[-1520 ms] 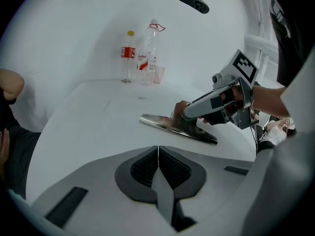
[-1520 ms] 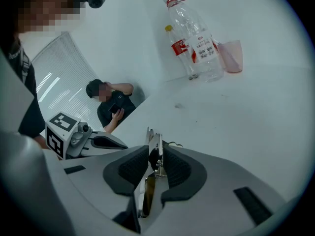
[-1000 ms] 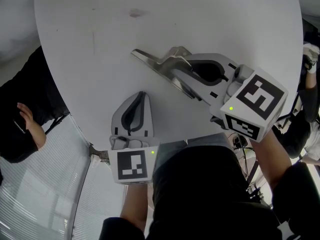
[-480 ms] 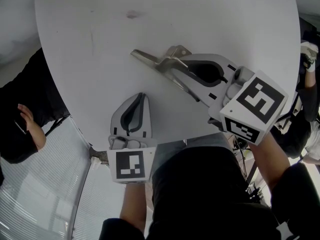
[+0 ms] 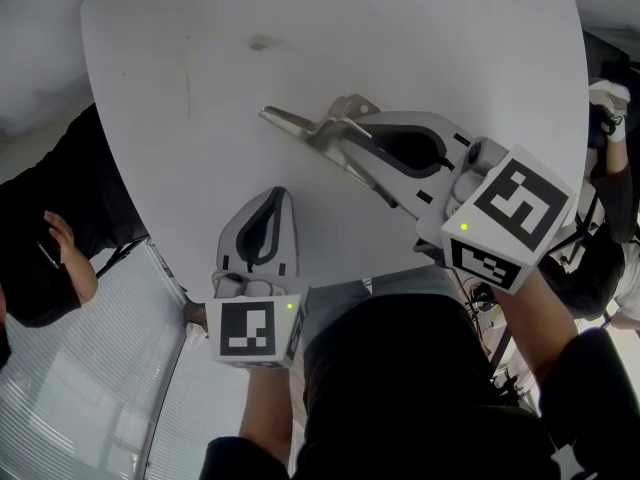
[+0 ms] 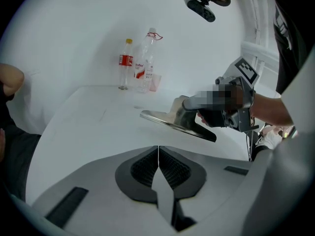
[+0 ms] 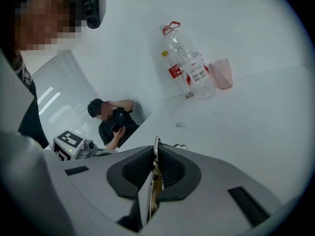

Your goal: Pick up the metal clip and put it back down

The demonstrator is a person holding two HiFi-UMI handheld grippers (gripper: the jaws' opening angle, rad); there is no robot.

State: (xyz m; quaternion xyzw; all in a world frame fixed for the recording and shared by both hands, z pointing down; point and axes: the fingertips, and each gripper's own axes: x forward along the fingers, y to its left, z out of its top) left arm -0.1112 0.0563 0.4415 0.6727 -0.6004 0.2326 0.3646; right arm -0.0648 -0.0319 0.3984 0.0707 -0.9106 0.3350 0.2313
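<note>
Grey metal clip (image 5: 312, 128) pinched in R gripper (image 5: 348, 144), tip toward 10 o'clock, prob. lifted. Next: lower onto surface (image 5: 430, 38), release. L gripper (image 5: 279, 198) closed, empty.

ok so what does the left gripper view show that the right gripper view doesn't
Only the left gripper view shows the metal clip side-on, long and flat, gripped by the right tool, while the left tool is shut on nothing. Only the right gripper view shows a seated person, and the clip as a thin edge pinched in the jaws. Both show the big clear bottle, the pink cup and the white table.
</note>
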